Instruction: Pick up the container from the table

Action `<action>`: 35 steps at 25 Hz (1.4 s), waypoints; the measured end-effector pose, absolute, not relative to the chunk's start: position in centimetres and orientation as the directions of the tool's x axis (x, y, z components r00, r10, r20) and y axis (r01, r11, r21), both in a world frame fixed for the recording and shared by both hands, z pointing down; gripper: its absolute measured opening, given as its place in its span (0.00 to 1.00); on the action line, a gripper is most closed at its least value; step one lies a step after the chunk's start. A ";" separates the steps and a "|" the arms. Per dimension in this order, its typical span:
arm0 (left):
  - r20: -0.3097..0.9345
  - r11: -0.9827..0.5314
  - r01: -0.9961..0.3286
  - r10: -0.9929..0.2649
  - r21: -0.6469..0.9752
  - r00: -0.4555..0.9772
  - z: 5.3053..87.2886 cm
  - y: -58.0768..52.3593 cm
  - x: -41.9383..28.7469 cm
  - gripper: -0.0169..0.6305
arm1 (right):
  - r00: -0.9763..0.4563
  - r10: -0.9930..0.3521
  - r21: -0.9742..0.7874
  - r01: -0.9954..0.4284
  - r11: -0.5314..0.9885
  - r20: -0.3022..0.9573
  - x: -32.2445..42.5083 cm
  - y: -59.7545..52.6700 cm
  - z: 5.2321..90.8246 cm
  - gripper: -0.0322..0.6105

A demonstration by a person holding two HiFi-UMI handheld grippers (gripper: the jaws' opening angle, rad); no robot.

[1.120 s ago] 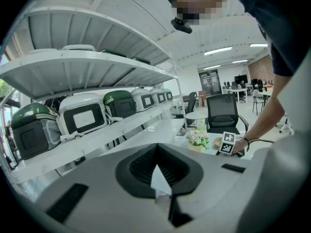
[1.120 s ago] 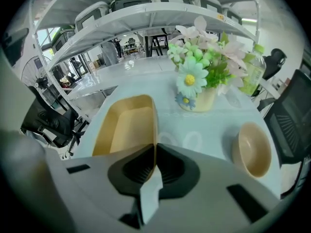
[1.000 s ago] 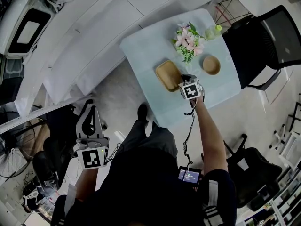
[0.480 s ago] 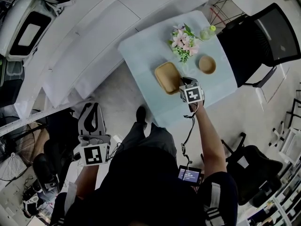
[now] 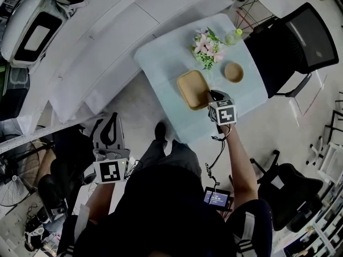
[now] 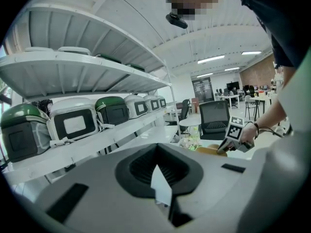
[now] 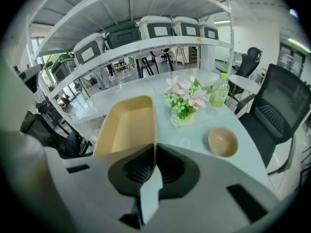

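The container [image 5: 193, 89] is a tan rectangular tray, held a little above the pale blue table [image 5: 161, 63]. My right gripper [image 5: 210, 97] is shut on its right rim, seen up close in the right gripper view, where the container [image 7: 127, 125] tilts out from the right gripper [image 7: 154, 154]. My left gripper [image 5: 110, 121] hangs low beside the person's left side, away from the table. Its jaws meet with nothing between them in the left gripper view [image 6: 156, 166], which also catches the container [image 6: 209, 150] far off.
A small round tan bowl [image 5: 233, 72] sits right of the container, with a pot of pink flowers [image 5: 206, 46] and a green bottle [image 5: 236, 36] behind it. A black chair [image 5: 289, 42] stands at the table's right. Shelves with white and green cases [image 7: 121, 35] run along the left.
My right gripper has risen with the container, lifting it off the table. The left gripper has hardly moved.
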State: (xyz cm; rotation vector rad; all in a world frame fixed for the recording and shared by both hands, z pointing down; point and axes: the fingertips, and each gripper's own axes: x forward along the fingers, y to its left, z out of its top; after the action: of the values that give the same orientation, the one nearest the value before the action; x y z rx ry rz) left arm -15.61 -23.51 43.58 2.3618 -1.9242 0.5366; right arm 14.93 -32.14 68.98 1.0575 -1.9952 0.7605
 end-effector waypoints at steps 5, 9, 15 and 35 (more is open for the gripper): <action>0.266 -0.241 -0.956 -0.945 -0.165 0.193 43.0 -23.5 -15.2 0.03 | -0.387 -0.474 -0.144 -0.870 0.471 0.791 14.8 -31.2 65.1 0.07; 0.241 -0.257 -0.953 -0.947 -0.161 0.214 42.5 -23.4 -14.8 0.03 | -0.383 -0.494 -0.137 -0.876 0.463 0.780 14.8 -30.1 62.6 0.07; 0.218 -0.277 -0.949 -0.946 -0.154 0.240 42.1 -23.3 -14.5 0.03 | -0.378 -0.567 -0.125 -0.893 0.433 0.732 14.9 -28.9 58.2 0.07; 0.146 -0.347 -0.928 -0.934 -0.138 0.327 40.2 -22.7 -12.5 0.03 | -0.341 -0.772 -0.097 -0.933 0.346 0.536 15.3 -24.0 46.5 0.07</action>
State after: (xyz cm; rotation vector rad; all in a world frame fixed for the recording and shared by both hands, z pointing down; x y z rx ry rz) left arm -12.51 -22.66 40.19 2.5828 -1.8118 0.3168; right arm 15.30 -24.03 46.50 1.4971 -2.2171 0.5534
